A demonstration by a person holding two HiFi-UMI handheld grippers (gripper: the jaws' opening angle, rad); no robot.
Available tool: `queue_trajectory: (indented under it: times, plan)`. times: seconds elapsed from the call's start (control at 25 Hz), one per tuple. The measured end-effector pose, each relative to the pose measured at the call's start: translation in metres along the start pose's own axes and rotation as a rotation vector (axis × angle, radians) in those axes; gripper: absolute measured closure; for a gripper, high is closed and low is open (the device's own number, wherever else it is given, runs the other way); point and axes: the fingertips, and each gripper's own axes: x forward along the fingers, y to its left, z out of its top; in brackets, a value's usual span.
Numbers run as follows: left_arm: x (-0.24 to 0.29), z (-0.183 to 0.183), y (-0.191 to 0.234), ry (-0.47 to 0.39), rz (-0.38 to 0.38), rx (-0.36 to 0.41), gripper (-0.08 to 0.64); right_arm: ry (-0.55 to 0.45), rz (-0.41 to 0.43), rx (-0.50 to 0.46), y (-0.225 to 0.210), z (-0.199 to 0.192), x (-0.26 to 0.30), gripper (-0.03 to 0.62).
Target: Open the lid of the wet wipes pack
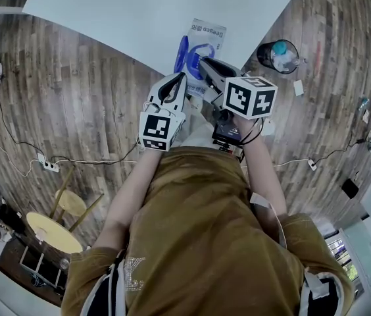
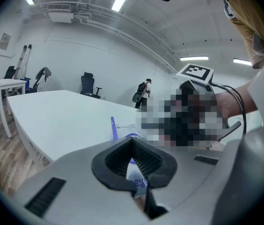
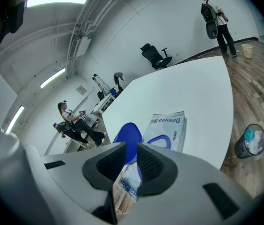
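Table (image 1: 139, 12): white, filled the top of the head view, with wood floor (image 1: 74, 97) around it.
Left gripper (image 1: 180, 78): clenched on the near end of the wet wipes pack (image 1: 210, 33). The pad tips met, and the printed wrapper showed in the slit between them.
Right gripper (image 1: 203, 62): just right of the left one, jaws drawn to a narrow slit, grasping the edge of the lid (image 1: 183, 52).
Wet wipes pack: lay at the table's near edge with its long axis running away from the person. The printed end pointed toward the table's middle, and the near end reached past the edge, over the floor.
Lid: blue, open, stood upright beside the blue oval ring on the pack's top, on the left side.
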Motion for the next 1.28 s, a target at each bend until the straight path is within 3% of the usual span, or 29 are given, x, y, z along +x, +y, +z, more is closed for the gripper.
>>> queue_trajectory:
  times: [0.52,1.04,1.28]
  plan:
    - [0.0,0.003,0.009,-0.006,0.022,-0.008,0.56,-0.046,-0.024,-0.056,-0.01,0.004,-0.016,0.522]
    - [-0.001,-0.002,0.026,0.011,0.043,-0.023,0.56,-0.078,-0.059,-0.05,-0.022,0.008,-0.025,0.525]
    - [0.001,-0.004,0.033,0.017,0.047,-0.017,0.56,-0.143,-0.143,-0.09,-0.033,0.016,-0.031,0.525]
